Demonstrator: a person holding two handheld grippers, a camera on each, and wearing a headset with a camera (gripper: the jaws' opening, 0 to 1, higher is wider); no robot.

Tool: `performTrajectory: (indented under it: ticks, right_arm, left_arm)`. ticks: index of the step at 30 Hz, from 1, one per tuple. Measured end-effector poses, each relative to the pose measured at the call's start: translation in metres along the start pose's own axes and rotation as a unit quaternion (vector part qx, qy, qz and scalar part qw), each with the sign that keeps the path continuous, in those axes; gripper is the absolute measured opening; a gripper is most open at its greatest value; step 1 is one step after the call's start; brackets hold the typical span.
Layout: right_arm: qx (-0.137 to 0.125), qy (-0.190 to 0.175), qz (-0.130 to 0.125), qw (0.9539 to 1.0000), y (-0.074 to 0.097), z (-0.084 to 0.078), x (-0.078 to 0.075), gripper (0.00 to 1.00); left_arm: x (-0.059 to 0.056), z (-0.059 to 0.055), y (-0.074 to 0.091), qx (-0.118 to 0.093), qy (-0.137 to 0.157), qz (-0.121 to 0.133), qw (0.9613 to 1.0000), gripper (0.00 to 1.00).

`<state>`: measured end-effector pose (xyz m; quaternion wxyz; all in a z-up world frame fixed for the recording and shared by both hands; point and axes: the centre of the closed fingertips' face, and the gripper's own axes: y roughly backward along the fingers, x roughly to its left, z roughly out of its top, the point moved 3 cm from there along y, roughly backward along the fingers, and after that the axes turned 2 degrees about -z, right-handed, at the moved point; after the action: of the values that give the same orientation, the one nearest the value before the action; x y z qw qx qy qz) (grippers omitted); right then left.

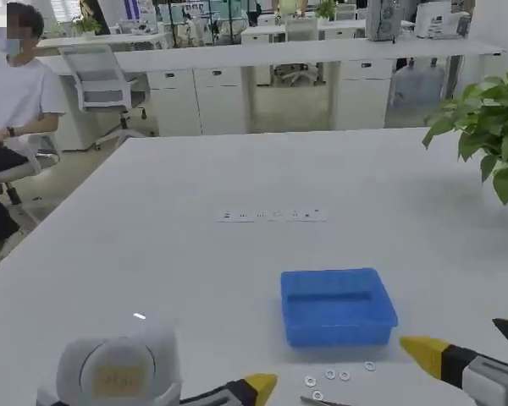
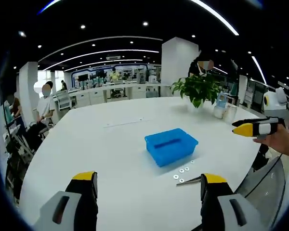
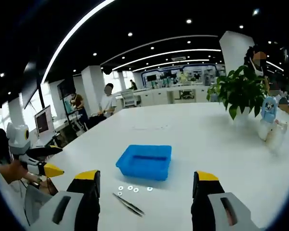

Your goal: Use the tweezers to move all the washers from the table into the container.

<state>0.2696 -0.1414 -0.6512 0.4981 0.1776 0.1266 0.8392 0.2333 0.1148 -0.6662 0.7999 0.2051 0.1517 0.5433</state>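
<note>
No text, label, brand or number can be read. A pale strip (image 1: pixel 271 216) lying flat on the desk (image 1: pixel 152 254) carries a row of small dark marks, which are too small to make out. Lit wall panels (image 2: pixel 89 73) at the far end of the room are blurred.

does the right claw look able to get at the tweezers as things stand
Probably yes. The right claw is open, and the tweezers lie just ahead of it on bare table, with nothing between. The washers sit just beyond them, not in the path.
</note>
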Motion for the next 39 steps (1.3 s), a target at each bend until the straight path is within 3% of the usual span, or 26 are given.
performTrajectory:
  ticks: [18,39]
  right_arm:
    - [0.002,0.009,0.006,0.9999,0.0009,-0.0003,0.0031,0.79]
    - [0.015,0.022,0.006,0.9996,-0.0060,-0.0072,0.0003,0.79]
  left_arm:
    - [-0.0086,-0.0012,-0.0028,0.007,-0.002,-0.020,0.9998,0.97]
    - [-0.0038,0.0000,-0.0080,0.006,-0.006,-0.008,0.9999,0.99]
